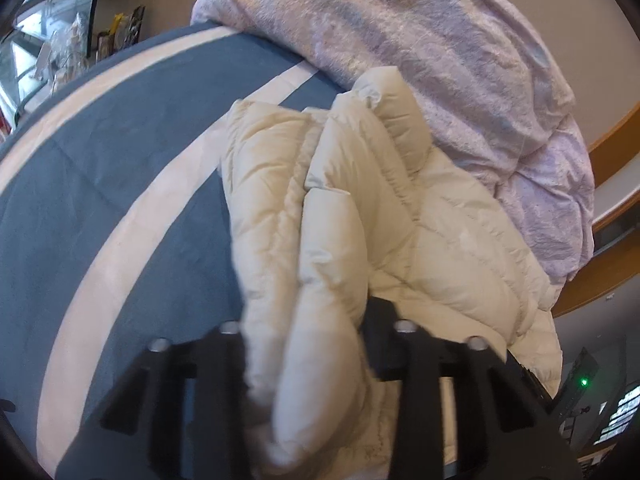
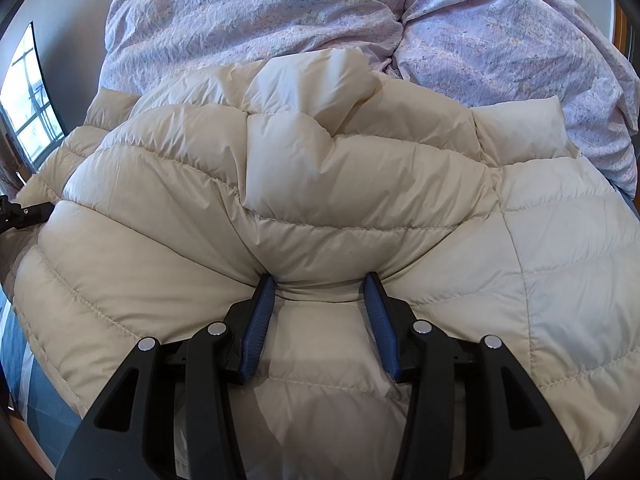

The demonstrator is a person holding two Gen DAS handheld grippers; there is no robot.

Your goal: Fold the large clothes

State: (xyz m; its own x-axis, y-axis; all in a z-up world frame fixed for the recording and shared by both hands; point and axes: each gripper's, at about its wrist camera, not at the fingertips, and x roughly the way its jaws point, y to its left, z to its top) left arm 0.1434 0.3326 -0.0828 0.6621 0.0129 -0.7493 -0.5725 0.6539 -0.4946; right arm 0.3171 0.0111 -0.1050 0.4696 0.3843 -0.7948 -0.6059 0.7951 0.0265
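The cream quilted puffer jacket (image 2: pixel 320 184) lies across the bed, part on the blue sheet with pale stripes (image 1: pixel 120 168) and its far edge up against the rumpled lilac floral duvet (image 2: pixel 280 8).

The left gripper (image 1: pixel 308 344) has a thick, doubled fold of the jacket bunched between its black fingers and lifted off the sheet; the padding hides the pads, so the jaws look clamped on it, though how firmly I cannot tell. The right gripper (image 2: pixel 320 280) has its blue ribbed pads (image 2: pixel 258 320) pushed into the jacket's body, puckering a ridge of fabric between them (a pinch, not a deep bite).

The shell looks slick and the filling springy, so I would worry about slippage: if the right side pulls hard, that shallow pucker could slide out from between the pads. The left bundle is bulky enough to squeeze free as the down compresses. And the duvet sits so close that dragging the jacket toward it could catch it and spoil a clean fold.
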